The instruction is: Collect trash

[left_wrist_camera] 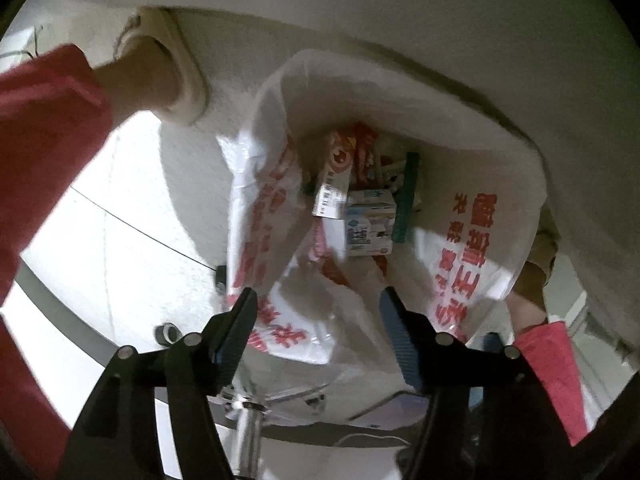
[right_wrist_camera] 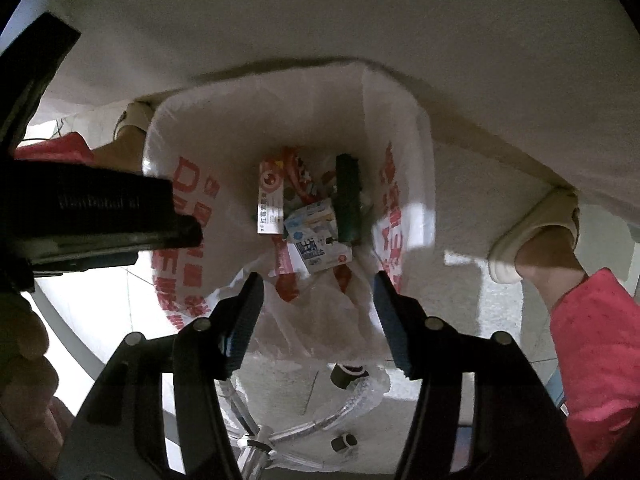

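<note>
A white plastic bag [left_wrist_camera: 472, 240] with red lettering hangs open below me; it also shows in the right wrist view [right_wrist_camera: 192, 216]. Inside lie a white and red carton [left_wrist_camera: 334, 184], a blue and white small box [left_wrist_camera: 370, 224] and a dark green flat piece [left_wrist_camera: 406, 196]; the same carton [right_wrist_camera: 270, 200], box [right_wrist_camera: 316, 240] and green piece [right_wrist_camera: 348, 200] show in the right wrist view. My left gripper [left_wrist_camera: 318, 304] is open and empty above the bag's mouth. My right gripper [right_wrist_camera: 318, 292] is open and empty above the bag too. The left gripper's black body [right_wrist_camera: 92, 216] shows at the left.
A white table edge [left_wrist_camera: 400, 40] runs overhead. The person's feet in cream slippers [left_wrist_camera: 180, 80] [right_wrist_camera: 536, 232] and red trouser legs [left_wrist_camera: 44, 140] [right_wrist_camera: 592, 340] stand on the pale tiled floor [left_wrist_camera: 112, 240]. A chair's chrome base with castors [right_wrist_camera: 304, 436] lies under the bag.
</note>
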### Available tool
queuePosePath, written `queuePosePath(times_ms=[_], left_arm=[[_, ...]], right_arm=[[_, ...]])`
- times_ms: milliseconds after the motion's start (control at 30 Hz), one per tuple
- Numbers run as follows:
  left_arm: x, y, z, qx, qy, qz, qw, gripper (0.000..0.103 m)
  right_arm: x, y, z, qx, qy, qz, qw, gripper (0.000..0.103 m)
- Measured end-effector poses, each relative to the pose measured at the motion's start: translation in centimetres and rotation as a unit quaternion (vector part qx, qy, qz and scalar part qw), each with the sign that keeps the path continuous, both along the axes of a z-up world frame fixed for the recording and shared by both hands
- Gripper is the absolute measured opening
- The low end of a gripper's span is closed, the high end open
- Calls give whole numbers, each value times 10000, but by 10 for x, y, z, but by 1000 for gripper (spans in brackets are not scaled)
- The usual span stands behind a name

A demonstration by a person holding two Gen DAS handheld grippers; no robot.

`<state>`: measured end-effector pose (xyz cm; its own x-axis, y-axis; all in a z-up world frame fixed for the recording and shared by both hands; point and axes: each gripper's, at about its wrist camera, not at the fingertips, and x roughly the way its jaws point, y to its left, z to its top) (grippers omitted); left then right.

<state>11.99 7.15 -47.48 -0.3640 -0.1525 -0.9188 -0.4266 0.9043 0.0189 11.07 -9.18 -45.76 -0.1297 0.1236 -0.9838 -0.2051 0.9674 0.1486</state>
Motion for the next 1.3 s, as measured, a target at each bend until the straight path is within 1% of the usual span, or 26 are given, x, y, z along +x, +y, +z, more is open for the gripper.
queuePosePath(times_ms=[133,233,300,367,400,433,500,600,667,767,867,1000,1100,1200,1300], left_arm=[[-9,-1,24,150,-159,-282,9994,69],[-16,-2,47,226,-346,-474,9980,73],[-22,-4,64,250,-520,-612,9965,75],[-29,-8,84,298,-731,-766,9939,77],[-33,-10,94,335,-848,-847,9922,78],[-34,-11,100,355,-916,-894,9911,79],[-41,-15,119,426,-1134,-1013,9875,80],[-47,-23,140,573,-1429,-1159,9813,82],[-51,-26,154,582,-1611,-1228,9775,83],[-56,-34,177,733,-1893,-1332,9701,83],[-59,-36,201,755,-2172,-1382,9633,83],[-66,-41,232,934,-2543,-1442,9517,83],[-73,-44,258,1043,-2871,-1472,9408,83],[-78,-49,280,1100,-3131,-1475,9317,83],[-85,-53,313,1145,-3546,-1465,9163,83]], right_arm=[[-5,-3,24,1,-198,-20,9998,58],[-10,-7,51,67,-412,-112,9991,62],[-14,-14,73,130,-585,-227,9979,62],[-18,-21,90,192,-727,-365,9965,66],[-20,-25,102,242,-813,-451,9954,72],[-22,-28,110,260,-885,-507,9944,76],[-27,-32,130,292,-1068,-614,9920,80],[-33,-36,153,319,-1225,-676,9896,83],[-37,-37,169,358,-1370,-692,9875,84],[-45,-39,191,308,-1658,-677,9834,86],[-53,-44,211,335,-1876,-721,9790,87],[-64,-49,238,337,-2205,-707,9722,87],[-72,-50,259,302,-2383,-684,9683,87],[-83,-52,284,289,-2695,-664,9603,87],[-95,-54,313,245,-3112,-670,9477,87]])
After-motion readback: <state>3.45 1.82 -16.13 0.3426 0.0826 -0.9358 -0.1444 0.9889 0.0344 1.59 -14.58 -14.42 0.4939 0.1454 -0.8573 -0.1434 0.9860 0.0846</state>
